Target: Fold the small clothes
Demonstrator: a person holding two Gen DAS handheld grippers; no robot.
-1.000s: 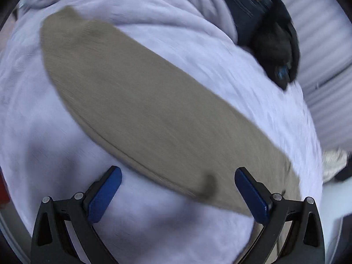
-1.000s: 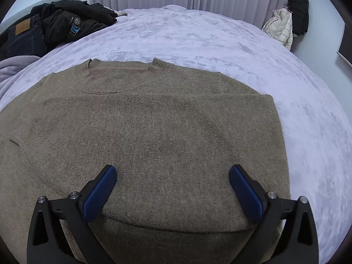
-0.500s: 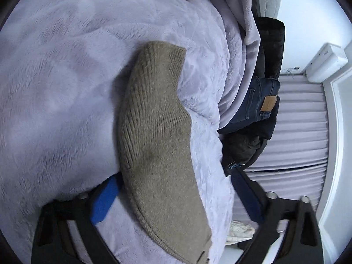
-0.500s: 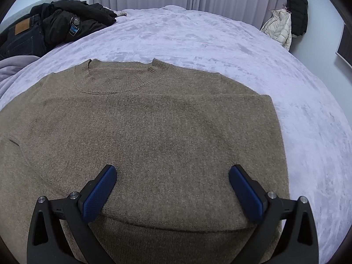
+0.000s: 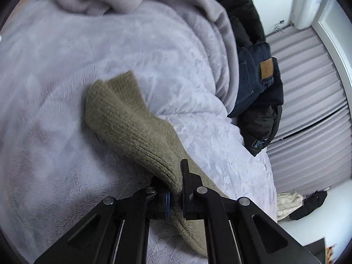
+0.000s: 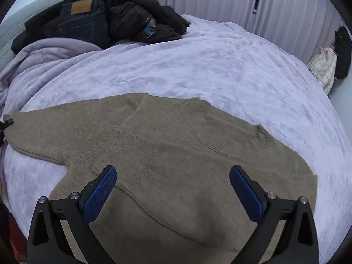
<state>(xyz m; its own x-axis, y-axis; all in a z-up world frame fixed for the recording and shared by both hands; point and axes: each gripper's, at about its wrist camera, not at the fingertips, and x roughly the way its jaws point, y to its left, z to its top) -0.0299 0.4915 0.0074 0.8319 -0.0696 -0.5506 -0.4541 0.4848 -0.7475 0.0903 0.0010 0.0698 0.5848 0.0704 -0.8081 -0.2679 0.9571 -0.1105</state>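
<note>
A wide bed under a plush lavender-grey blanket [image 6: 220, 66] carries the khaki-brown knitted sweater [image 6: 176, 154], which lies flat near the front edge with one sleeve stretched out to the left side of the right wrist view. A second ago the left claw [image 5: 175, 195] stood wide open over that ribbed sleeve cuff [image 5: 123, 114]; now it has clamped shut on the knit, pinching a fold of it, so the sleeve looks ready to be drawn across the body for the first fold. The right claw [image 6: 173, 194] has swung to a new angle above the sweater's body and hangs fully open, holding nothing. At the bed's far corner sits a heap of dark jeans and black jackets [image 6: 105, 22]. The sweater's hem is cut off behind the right claw's frame, and the left claw's blue pads are almost buried in the wool.
</note>
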